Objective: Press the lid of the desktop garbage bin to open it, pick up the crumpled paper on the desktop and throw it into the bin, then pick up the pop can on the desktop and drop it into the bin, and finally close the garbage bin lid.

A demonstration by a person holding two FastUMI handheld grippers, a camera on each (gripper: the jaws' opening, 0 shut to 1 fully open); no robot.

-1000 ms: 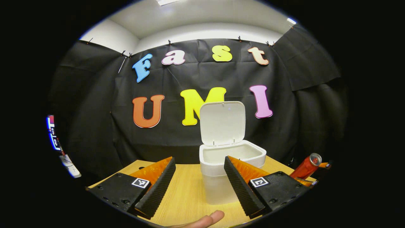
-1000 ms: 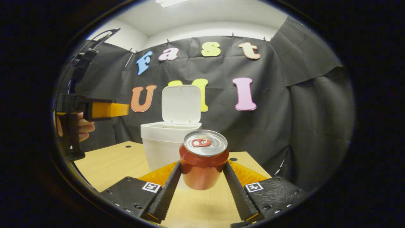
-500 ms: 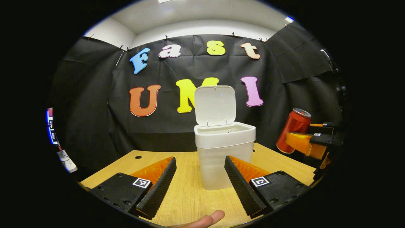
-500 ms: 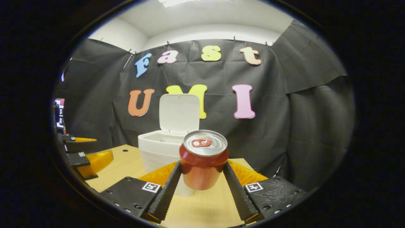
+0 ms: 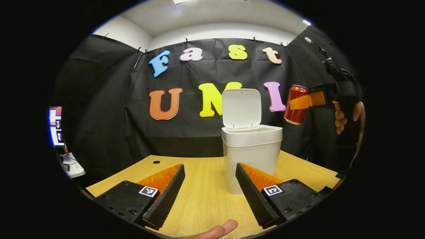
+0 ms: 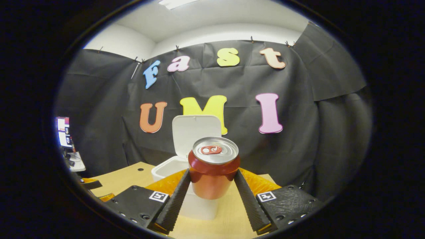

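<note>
1. The table (image 5: 206, 199) is lying pale and wood-grained under everything, with a small round hole (image 5: 156, 162) showing near its far left edge.
2. The bin (image 5: 250, 156) is standing white on the table, its lid (image 5: 241, 108) tipped upright at the back, mouth wide open. In the right gripper view the bin (image 6: 199, 202) is sitting just beyond and below the can, lid (image 6: 196, 131) up behind it.
3. The right gripper (image 6: 212, 192) is gripping the can (image 6: 213, 167), both fingers pressing its sides, can upright, silver top and red pull tab facing the camera. No writing on it can be made out.
4. From the left gripper view, that right gripper (image 5: 307, 101) is holding the can (image 5: 295, 104) in the air, up right of the bin and above its rim, slightly tilted, with a hand (image 5: 345, 114) on the grip.
5. The left gripper (image 5: 209, 196) is hanging low over the table in front of the bin, fingers spread wide, holding nothing.
6. Small square black-and-white markers (image 5: 147, 191) are sitting on the finger mounts; they carry patterns, not readable text.
7. A fingertip (image 5: 219, 229) is peeking in at the bottom edge.
</note>
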